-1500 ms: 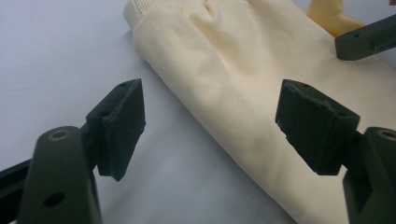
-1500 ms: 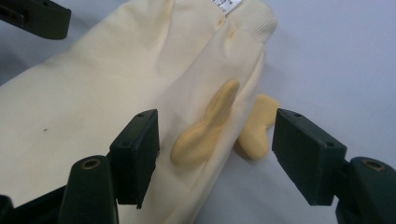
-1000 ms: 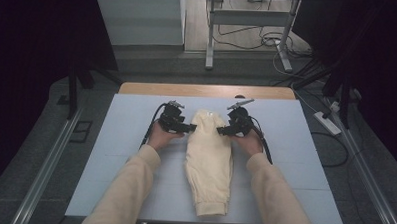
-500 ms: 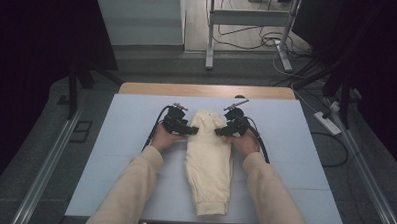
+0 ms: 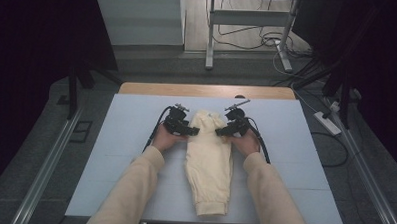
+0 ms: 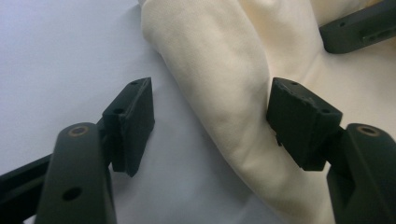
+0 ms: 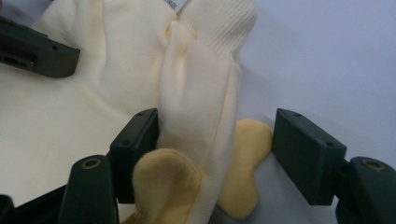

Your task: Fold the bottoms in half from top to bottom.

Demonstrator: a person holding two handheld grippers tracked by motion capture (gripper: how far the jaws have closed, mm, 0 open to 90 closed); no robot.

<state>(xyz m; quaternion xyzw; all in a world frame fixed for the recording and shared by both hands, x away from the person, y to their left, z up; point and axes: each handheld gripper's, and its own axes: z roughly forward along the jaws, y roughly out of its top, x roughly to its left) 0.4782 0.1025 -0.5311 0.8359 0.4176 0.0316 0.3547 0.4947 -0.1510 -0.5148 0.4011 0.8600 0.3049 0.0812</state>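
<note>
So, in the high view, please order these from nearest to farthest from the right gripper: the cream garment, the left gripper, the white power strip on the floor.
1. The cream garment: directly at the right gripper, on the table's middle.
2. The left gripper: across the garment's top, on its other side.
3. The white power strip: off the table, on the floor at the right.

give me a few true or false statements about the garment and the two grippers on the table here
1. The cream garment lies on a pale blue table cover. True.
2. The left gripper is clamped shut on nothing. False: its jaws stand apart with a fold of the garment between them, and they have just been closing.
3. The right gripper straddles a fold with a ribbed cuff beyond it. True.
4. The garment is dark green. False: it is cream with yellow parts.
5. Both grippers sit at the garment's far end. True.
</note>
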